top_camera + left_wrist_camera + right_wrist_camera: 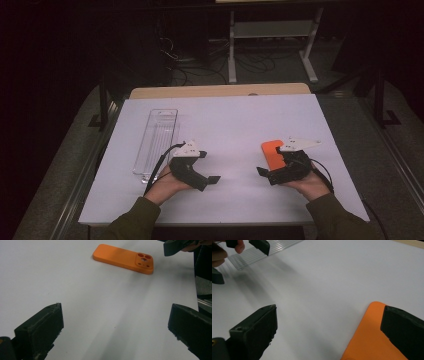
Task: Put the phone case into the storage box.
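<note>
An orange phone case [271, 152] lies flat on the white table [235, 120], camera cut-outs showing in the left gripper view [122, 258]. My right gripper [268, 163] is held just beside and partly over the case, jaws wide open; its right jaw hangs above the case's edge [372, 340]. My left gripper [210, 168] hovers open at the table's middle-left, pointing toward the case, nothing between its jaws [116, 317]. A clear plastic tray [156, 142] lies lengthwise at the left.
The clear tray [259, 252] lies behind the left gripper [259, 245] in the right gripper view. The right gripper's jaw [175, 247] shows past the case. Beyond the table's far edge stand a desk frame [272, 45] and floor cables.
</note>
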Demonstrator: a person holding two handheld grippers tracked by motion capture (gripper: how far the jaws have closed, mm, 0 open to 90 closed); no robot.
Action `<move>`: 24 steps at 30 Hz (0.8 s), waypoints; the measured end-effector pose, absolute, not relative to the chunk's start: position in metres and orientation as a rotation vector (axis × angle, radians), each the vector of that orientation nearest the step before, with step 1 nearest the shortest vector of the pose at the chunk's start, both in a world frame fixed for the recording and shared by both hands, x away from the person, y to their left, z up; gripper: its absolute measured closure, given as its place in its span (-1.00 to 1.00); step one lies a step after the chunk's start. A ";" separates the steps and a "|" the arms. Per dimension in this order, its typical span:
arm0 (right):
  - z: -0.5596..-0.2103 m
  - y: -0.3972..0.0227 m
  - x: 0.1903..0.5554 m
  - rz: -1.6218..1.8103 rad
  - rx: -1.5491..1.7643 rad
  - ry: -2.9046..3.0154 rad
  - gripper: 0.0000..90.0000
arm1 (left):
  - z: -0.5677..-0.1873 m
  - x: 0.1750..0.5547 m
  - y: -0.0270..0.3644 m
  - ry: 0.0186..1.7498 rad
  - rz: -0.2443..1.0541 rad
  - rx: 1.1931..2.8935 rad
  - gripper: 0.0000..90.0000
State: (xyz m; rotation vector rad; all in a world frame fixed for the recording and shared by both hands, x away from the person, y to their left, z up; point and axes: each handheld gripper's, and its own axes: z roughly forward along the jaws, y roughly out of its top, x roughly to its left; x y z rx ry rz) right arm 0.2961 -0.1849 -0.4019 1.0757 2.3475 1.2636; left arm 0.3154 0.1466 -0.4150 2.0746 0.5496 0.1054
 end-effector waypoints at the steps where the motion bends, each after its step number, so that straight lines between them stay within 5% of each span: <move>1: -0.402 -0.185 0.297 1.260 1.077 2.348 -0.99 | -0.415 0.315 0.147 0.550 0.105 2.074 -1.00; 24: -0.392 -0.181 0.322 1.170 1.149 2.312 -0.99 | -0.415 0.316 0.148 0.542 0.121 2.066 -1.00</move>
